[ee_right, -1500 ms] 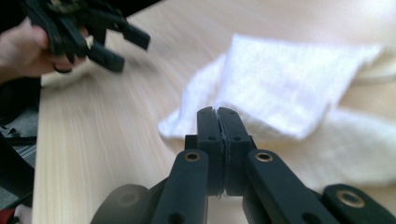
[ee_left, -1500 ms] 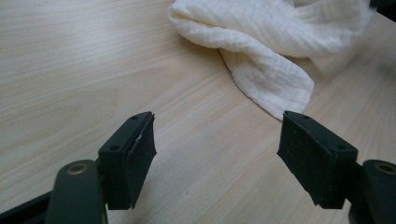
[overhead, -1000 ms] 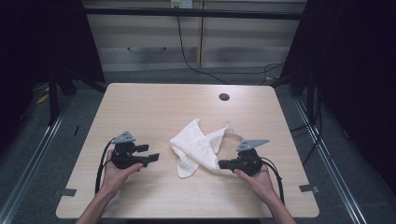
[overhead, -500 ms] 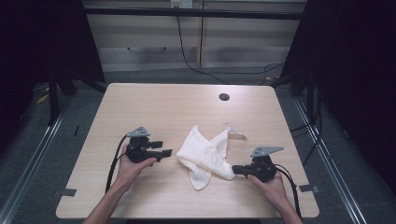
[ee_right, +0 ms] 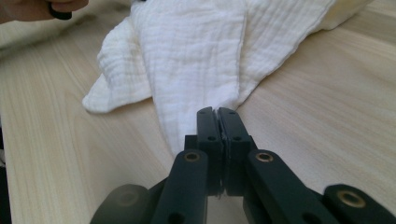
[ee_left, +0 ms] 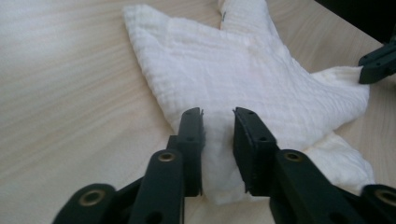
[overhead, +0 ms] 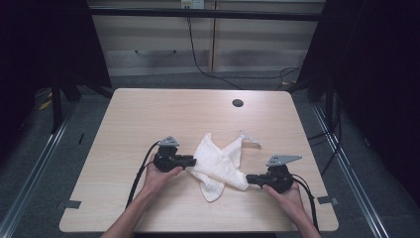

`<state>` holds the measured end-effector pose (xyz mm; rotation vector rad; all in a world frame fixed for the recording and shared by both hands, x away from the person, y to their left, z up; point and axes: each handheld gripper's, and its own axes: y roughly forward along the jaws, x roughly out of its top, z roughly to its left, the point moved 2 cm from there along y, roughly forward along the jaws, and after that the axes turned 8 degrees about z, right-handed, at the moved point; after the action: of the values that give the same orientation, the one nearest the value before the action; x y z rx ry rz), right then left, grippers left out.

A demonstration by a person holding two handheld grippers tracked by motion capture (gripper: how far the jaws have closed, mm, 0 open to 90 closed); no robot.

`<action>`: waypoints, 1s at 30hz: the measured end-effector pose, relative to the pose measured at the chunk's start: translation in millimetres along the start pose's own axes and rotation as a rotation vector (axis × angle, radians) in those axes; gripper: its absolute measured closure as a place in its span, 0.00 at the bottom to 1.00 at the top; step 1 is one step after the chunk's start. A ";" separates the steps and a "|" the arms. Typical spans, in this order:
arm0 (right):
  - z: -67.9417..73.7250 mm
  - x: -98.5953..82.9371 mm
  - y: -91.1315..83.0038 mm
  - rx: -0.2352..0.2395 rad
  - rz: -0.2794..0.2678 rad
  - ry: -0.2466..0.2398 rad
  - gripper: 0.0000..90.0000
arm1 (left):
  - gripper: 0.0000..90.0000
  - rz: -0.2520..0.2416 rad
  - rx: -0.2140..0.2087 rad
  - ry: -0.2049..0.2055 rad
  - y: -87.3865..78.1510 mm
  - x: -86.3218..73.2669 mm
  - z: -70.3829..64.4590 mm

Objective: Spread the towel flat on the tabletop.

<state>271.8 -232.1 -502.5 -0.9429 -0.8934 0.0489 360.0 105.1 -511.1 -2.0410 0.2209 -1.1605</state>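
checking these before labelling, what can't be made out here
- Cloth underside and fold layers: hidden by its own top layer, all views.
- Small pale tab beside the cloth: too small in the high view to identify.
- Left tongs: cloth fills the gap; whether they are pinching yet is unclear.
- Dark round spot on the table: hole or object, too small.

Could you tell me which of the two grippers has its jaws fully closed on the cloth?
The right gripper: its jaws are pressed together on a corner of the white cloth. The left gripper has cloth between jaws that stand apart.
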 end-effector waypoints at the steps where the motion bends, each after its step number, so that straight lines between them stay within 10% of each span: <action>1: 0.0 0.2 -1.0 -0.004 -0.004 -0.002 0.99 | 0.96 0.007 -0.014 0.003 -1.5 -2.0 -0.7; 19: -7.2 8.4 5.4 -0.043 -0.004 0.015 0.99 | 0.94 0.072 -0.110 0.080 -37.2 -51.7 -49.4; 30: -5.9 14.0 10.5 -0.032 -0.016 -0.015 0.99 | 0.65 -0.049 0.021 -0.027 -55.9 -18.0 9.4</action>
<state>288.4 -224.1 -502.6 -0.9665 -0.9174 0.0279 345.5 157.6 -487.3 -2.0528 0.1452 -1.1591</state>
